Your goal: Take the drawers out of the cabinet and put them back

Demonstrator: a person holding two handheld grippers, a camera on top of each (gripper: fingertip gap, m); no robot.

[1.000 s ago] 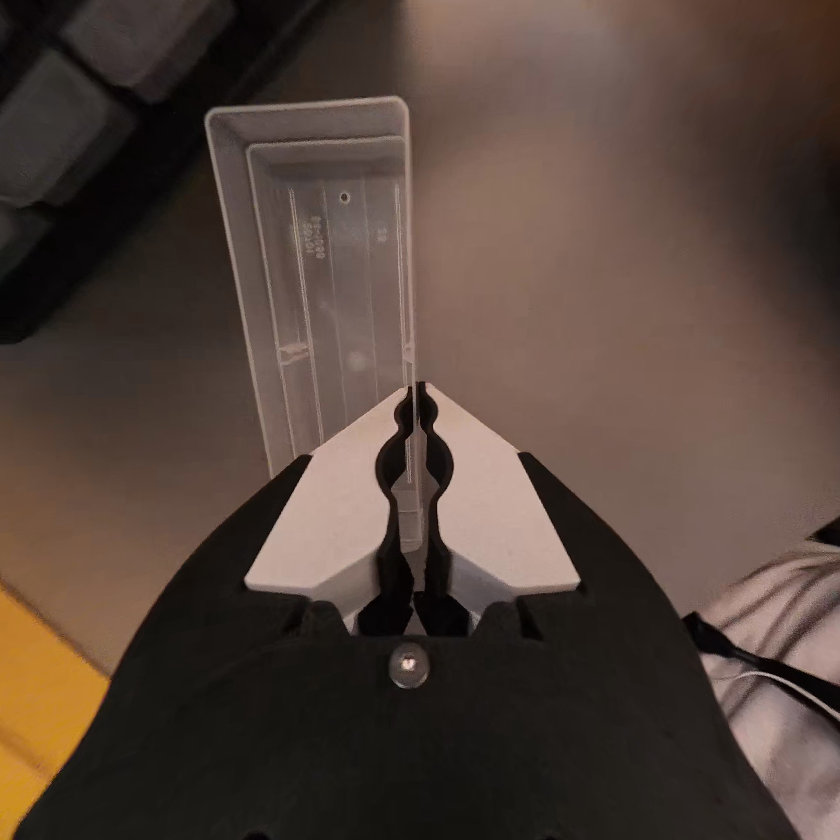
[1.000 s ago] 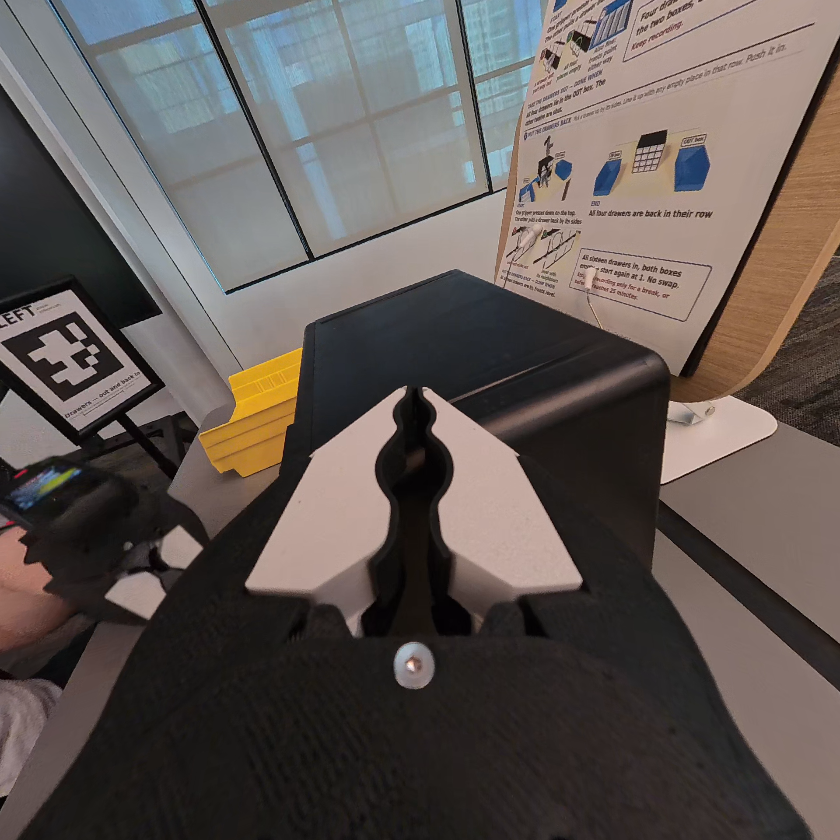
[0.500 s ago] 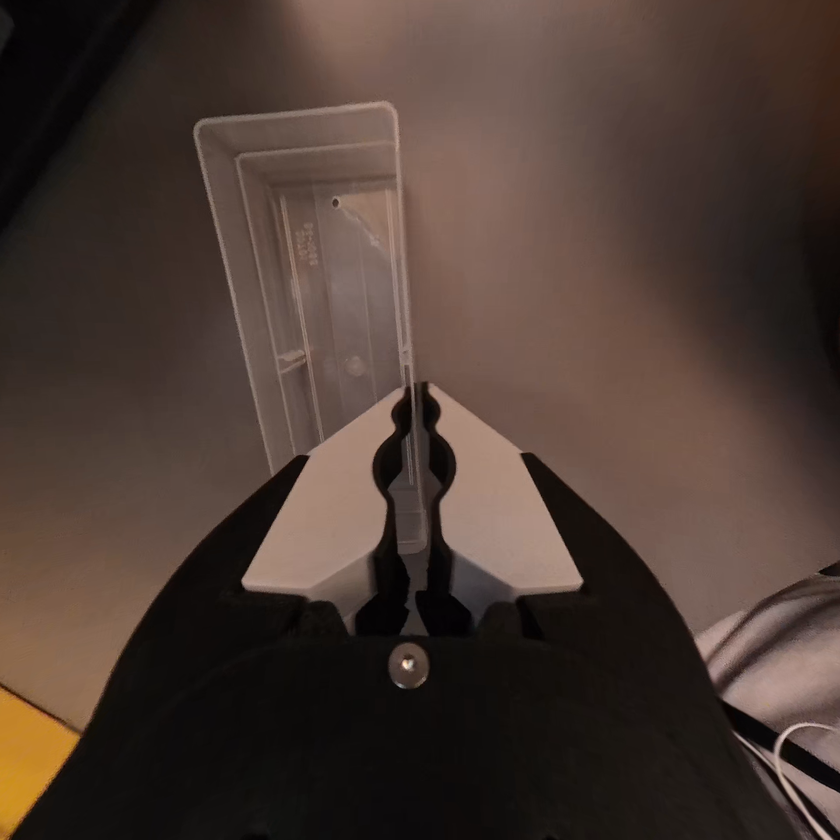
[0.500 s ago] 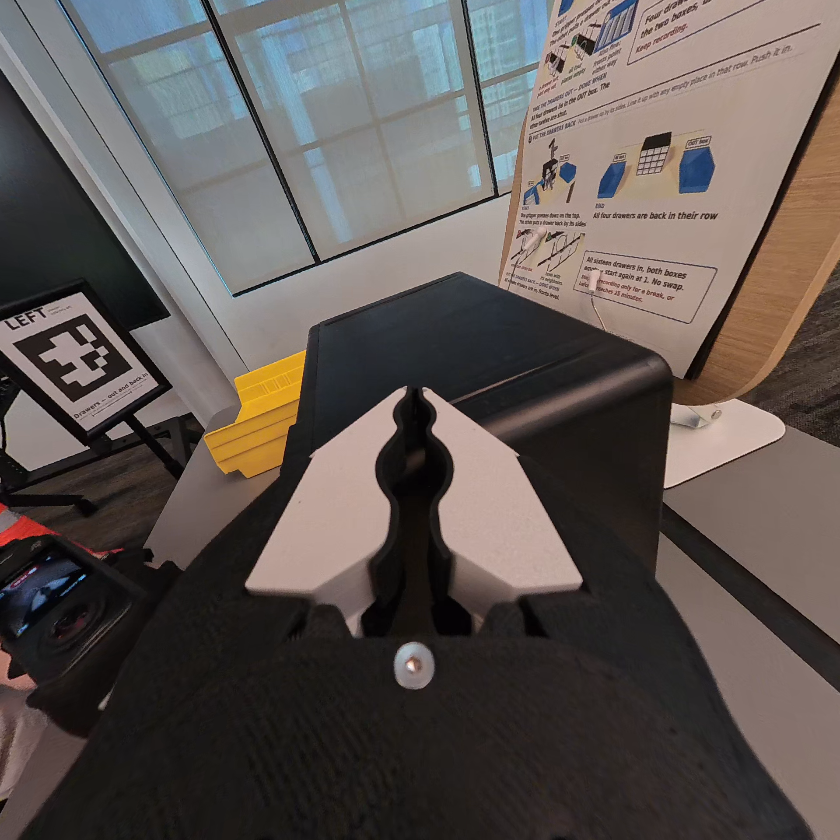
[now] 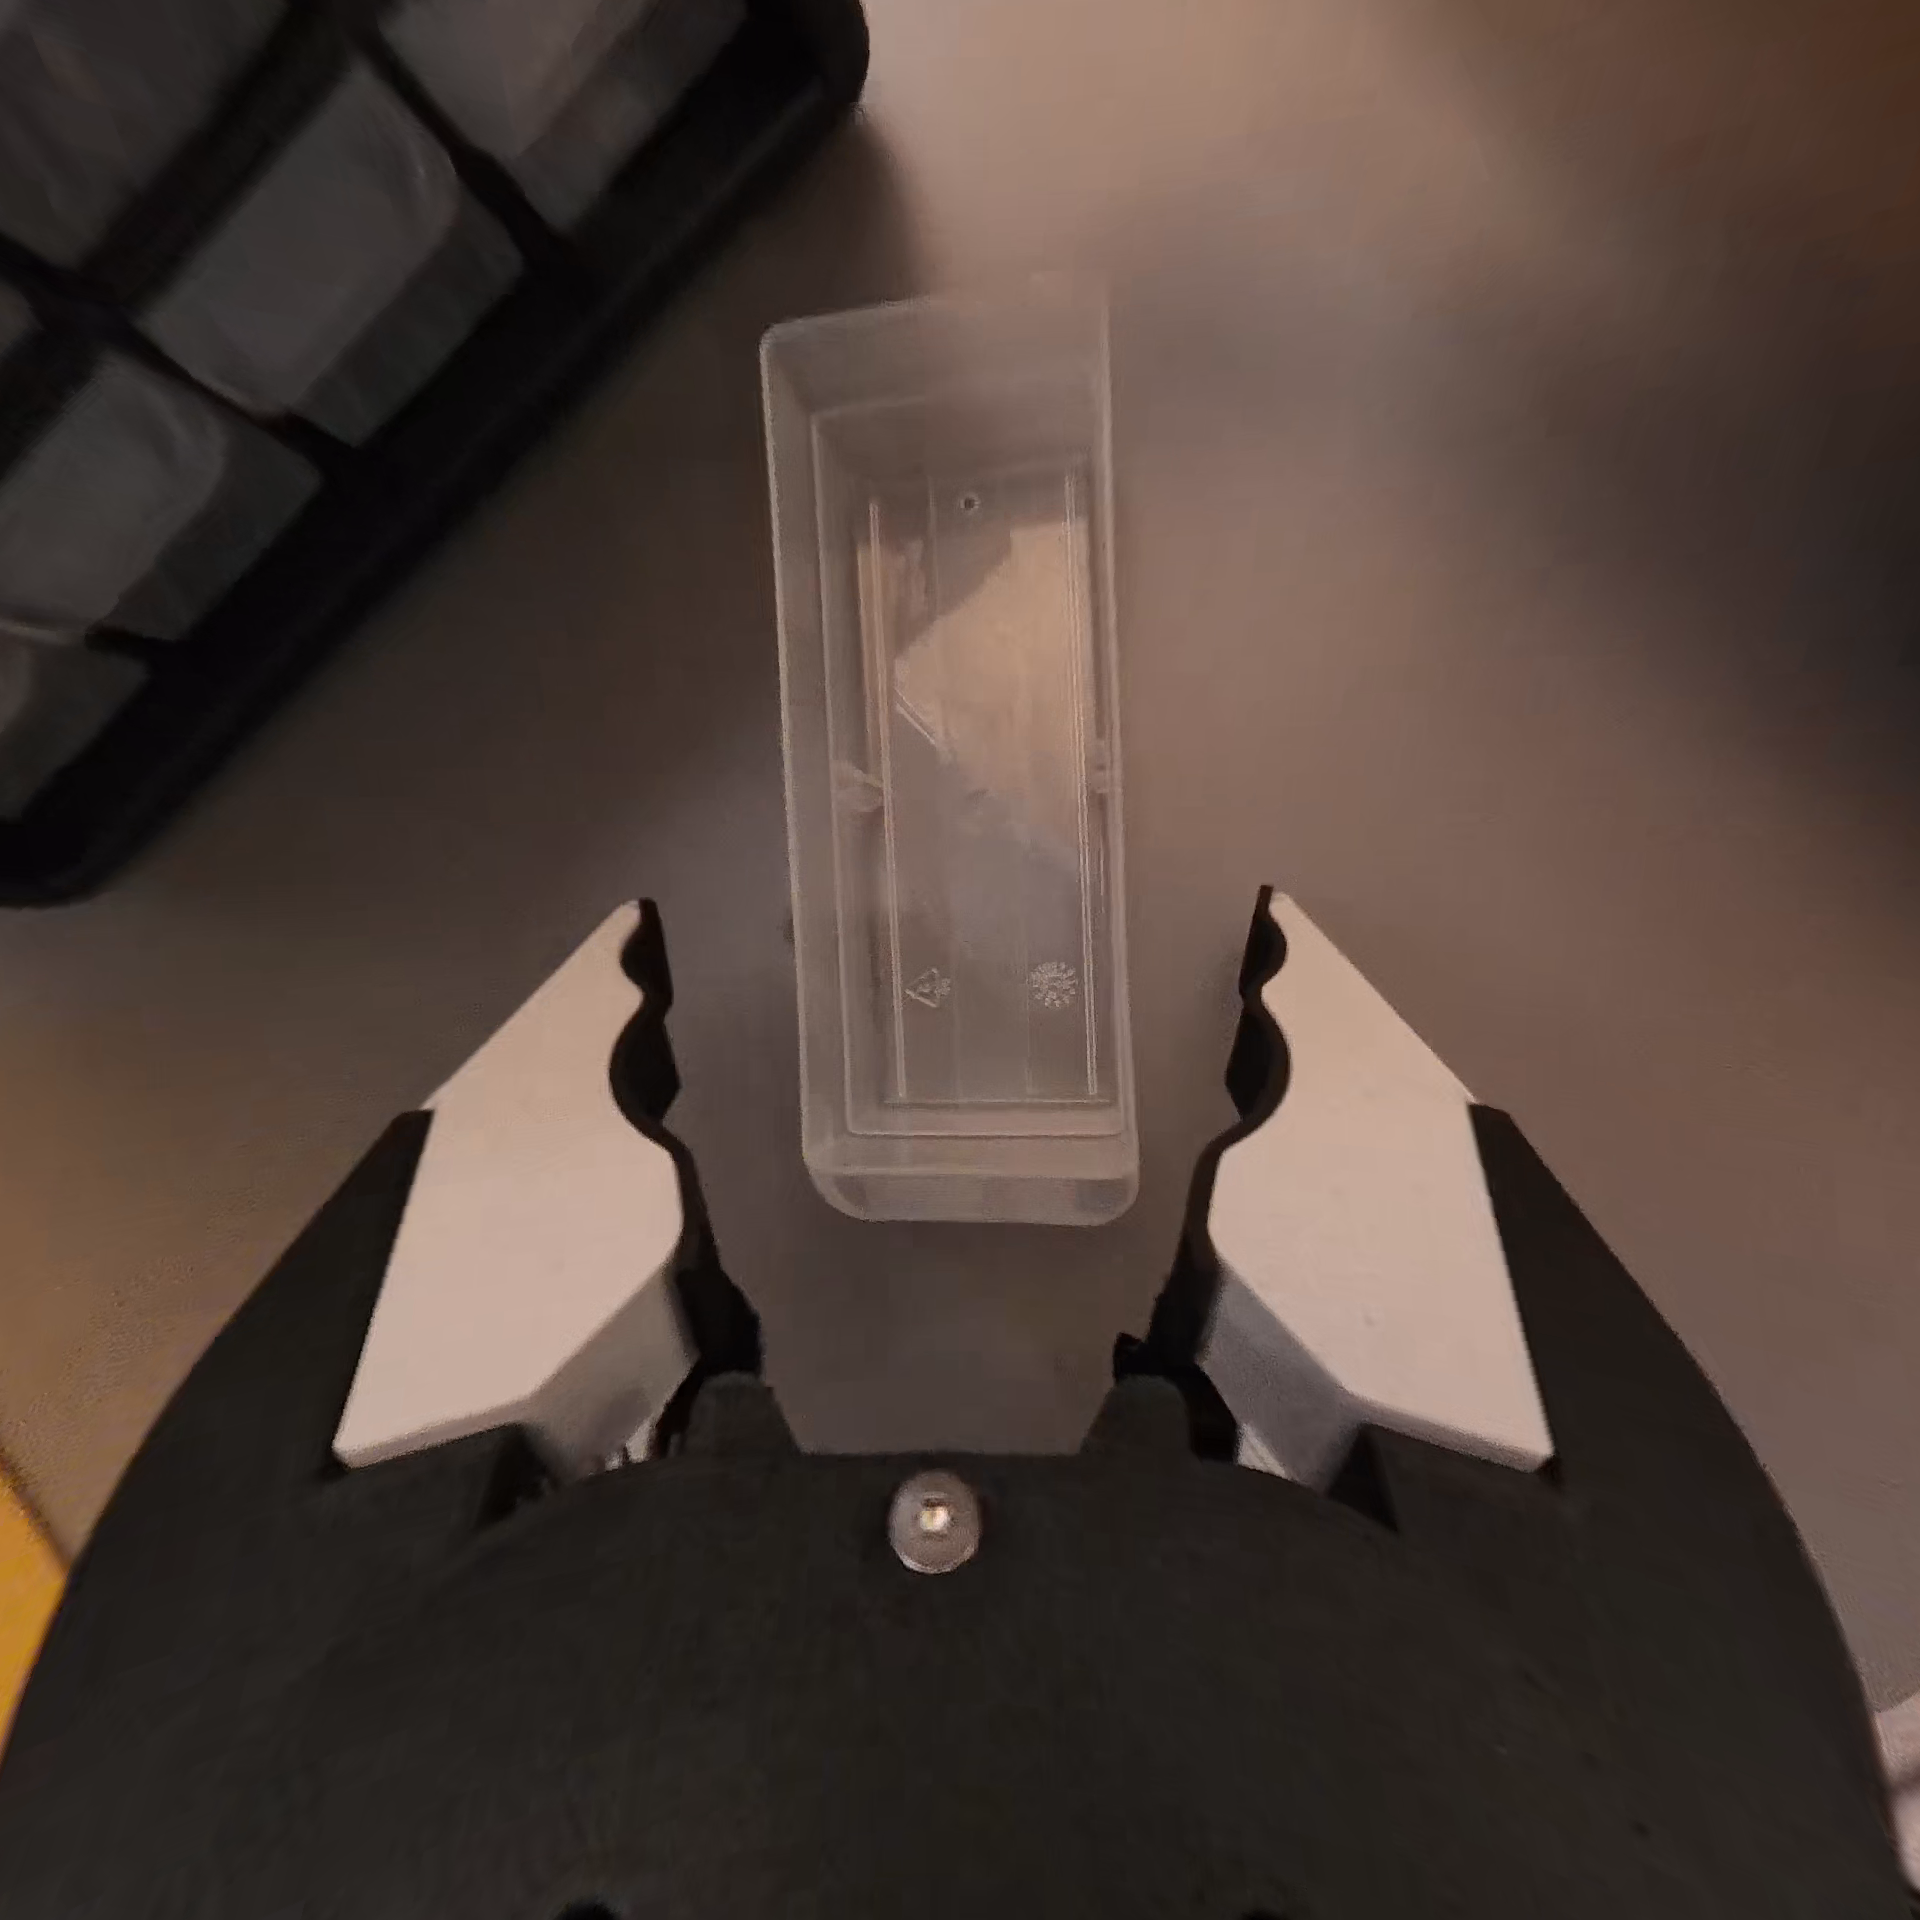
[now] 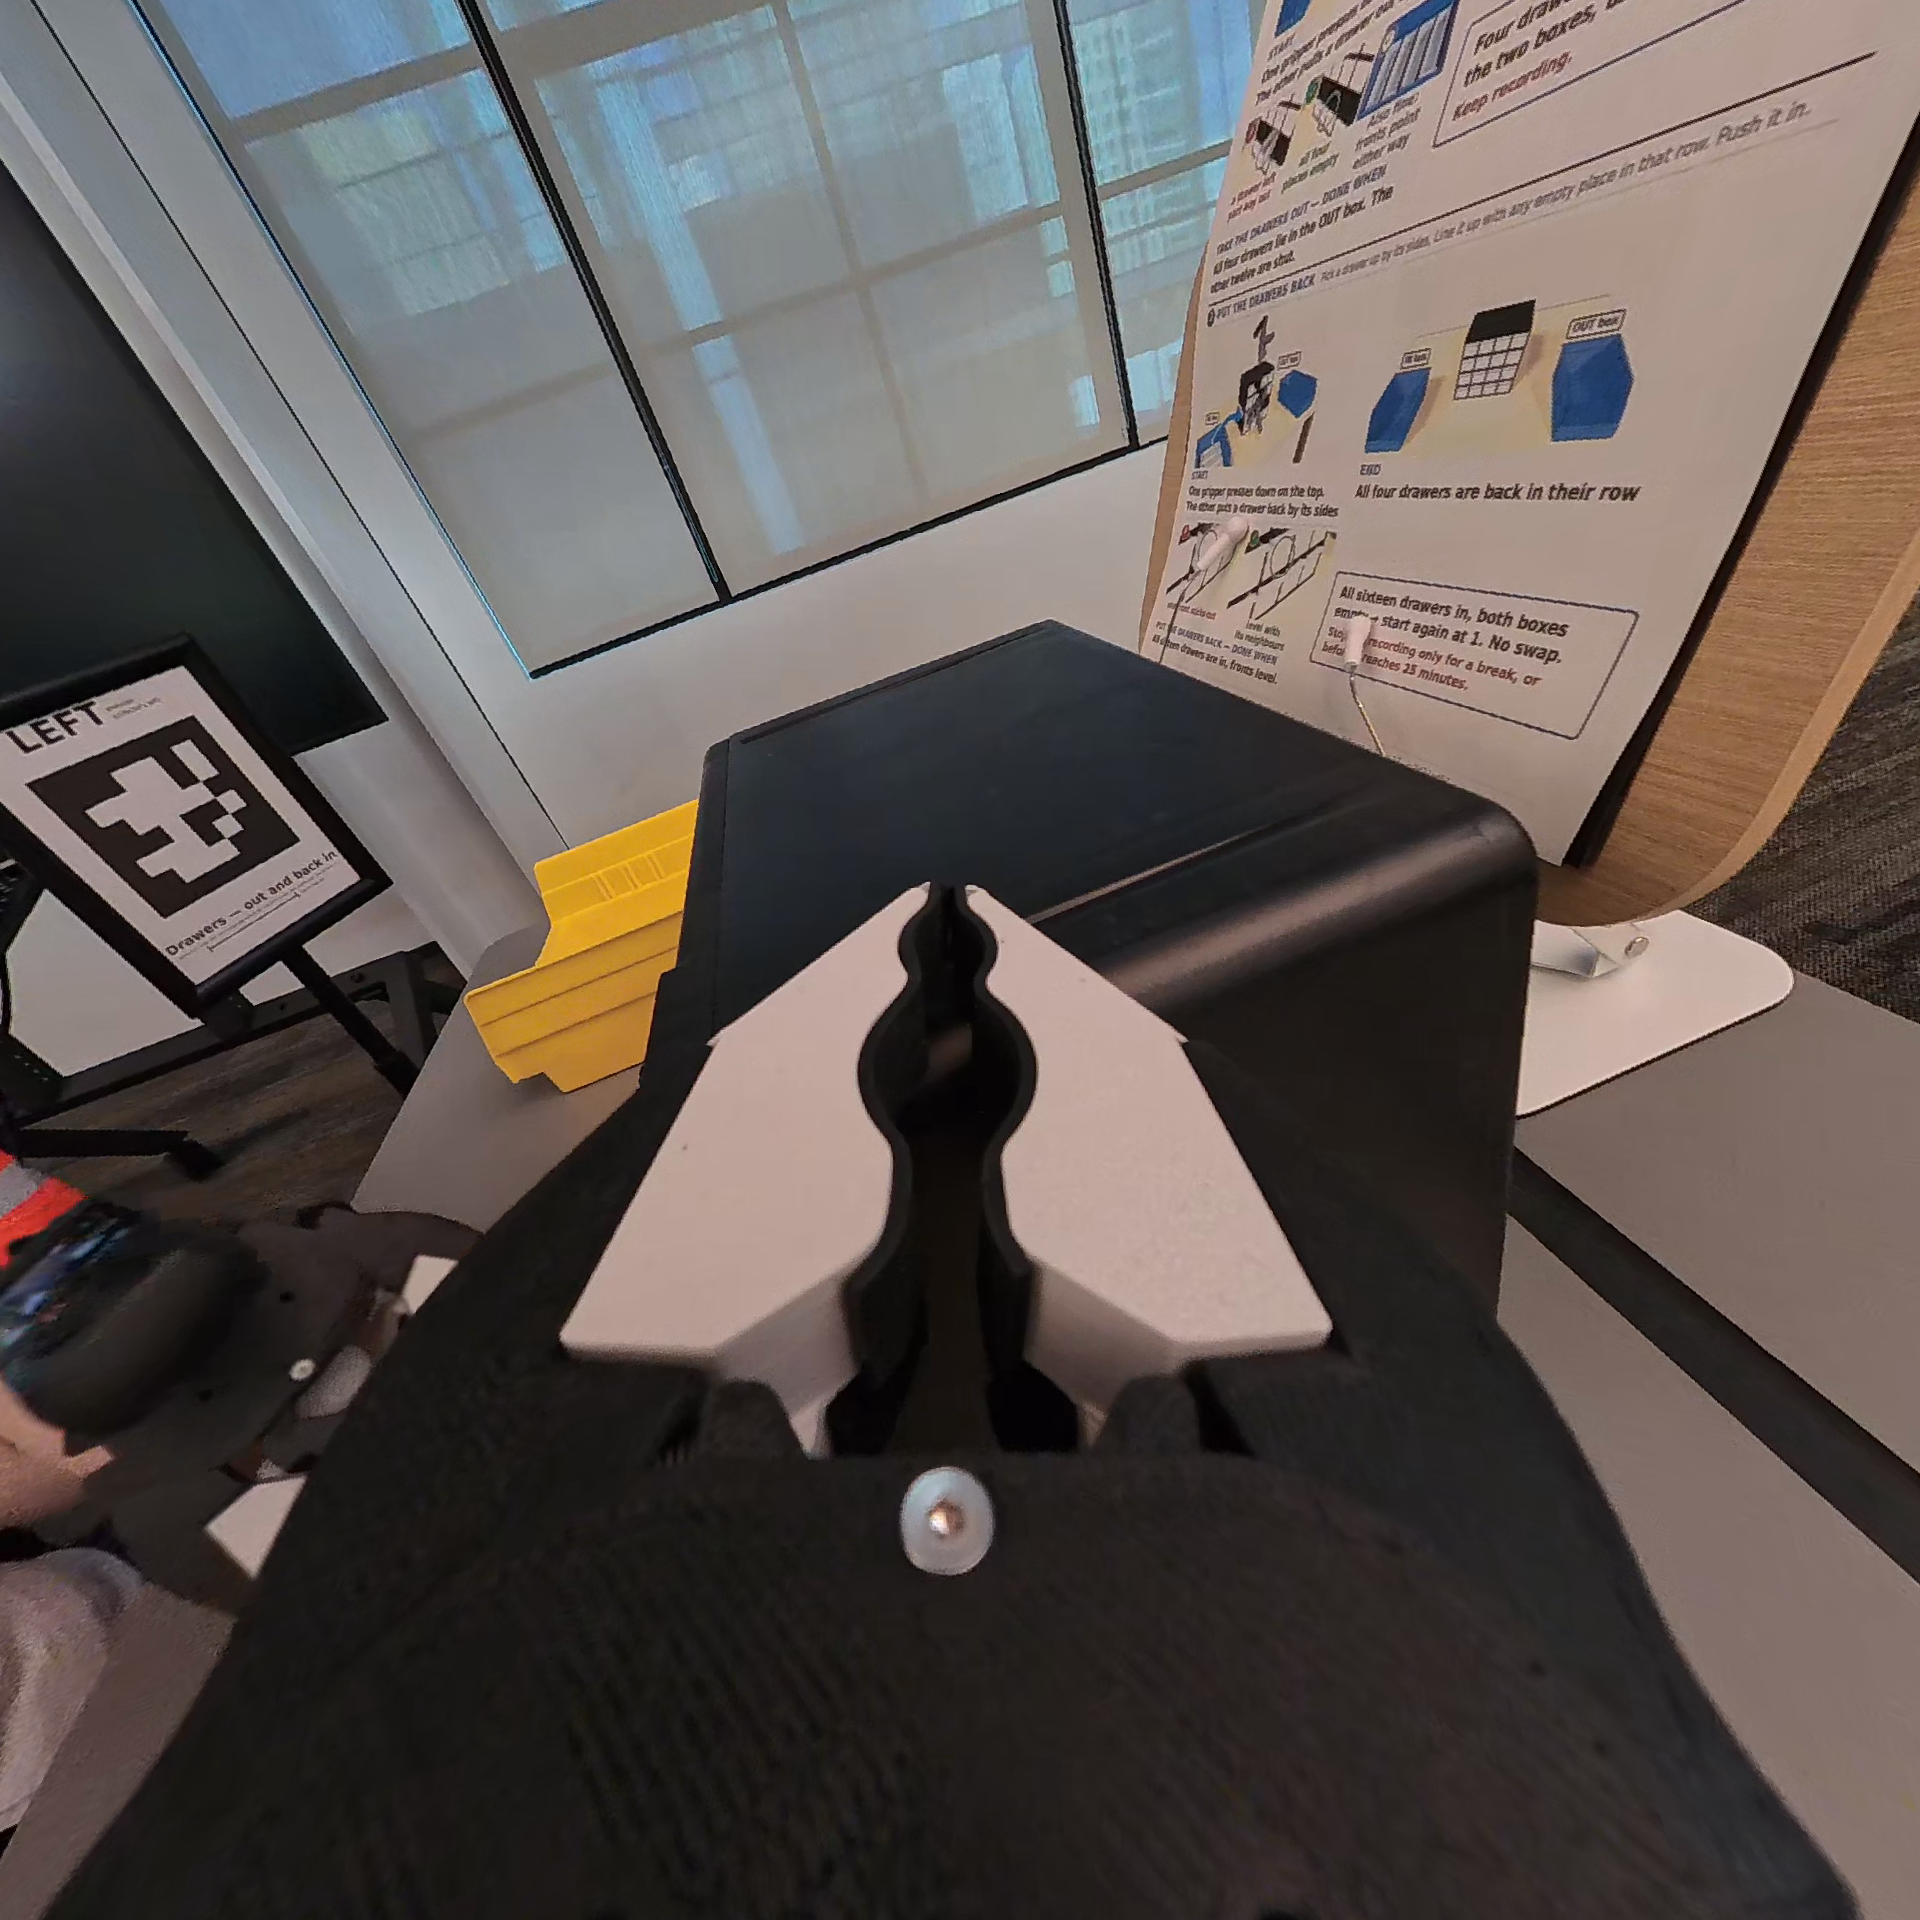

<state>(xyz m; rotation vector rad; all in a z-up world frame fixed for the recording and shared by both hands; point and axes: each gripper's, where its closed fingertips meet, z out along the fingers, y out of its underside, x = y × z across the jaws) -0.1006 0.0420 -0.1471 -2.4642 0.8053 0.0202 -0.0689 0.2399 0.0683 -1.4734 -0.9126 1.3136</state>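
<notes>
Left wrist view: clear plastic drawer [image 5: 951, 769] lying flat and open side up on the grey bench [image 5: 1507, 520], short end toward the camera, apart from both fingers of the left claw [image 5: 951, 904], spread wide to either side of it and touching nothing; probably parked there so it can be taken by its sides for refitting. Small moulded marks on drawer floor, not repeated. Up-left of drawer, black cabinet [image 5: 312, 343] with grey drawer fronts. Right wrist view: right claw [image 6: 948, 896] closed, empty, over the cabinet top [image 6: 1091, 790], likely steadying it. Beyond cabinet, yellow bin [image 6: 592, 966], printed instruction poster [image 6: 1507, 364], framed marker sign [image 6: 177, 821]; wording left unread.
</notes>
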